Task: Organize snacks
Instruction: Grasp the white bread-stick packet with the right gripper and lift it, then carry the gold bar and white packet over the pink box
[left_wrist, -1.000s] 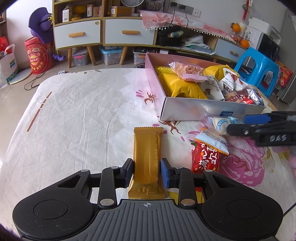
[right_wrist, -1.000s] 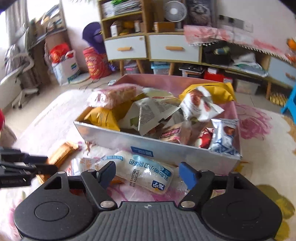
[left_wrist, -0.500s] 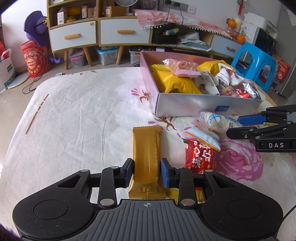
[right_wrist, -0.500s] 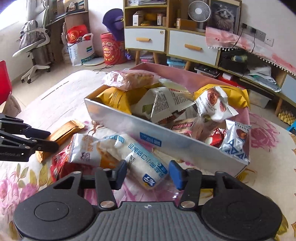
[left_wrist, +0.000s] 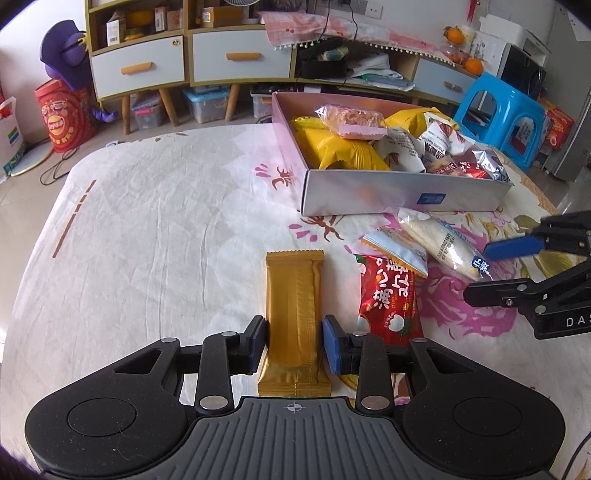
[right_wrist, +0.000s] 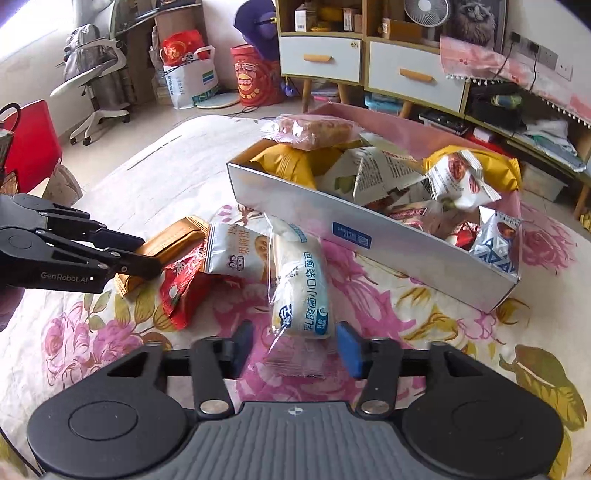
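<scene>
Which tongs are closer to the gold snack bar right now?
Left. The left tongs straddle the gold snack bar, one finger at each long edge. The right tongs are off to its right, around the white bread packet.

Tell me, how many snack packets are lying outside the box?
4: gold bar between the left gripper fingers, red packet, small white-blue packet, and white bread pack at the right gripper. More may be hidden.
</scene>
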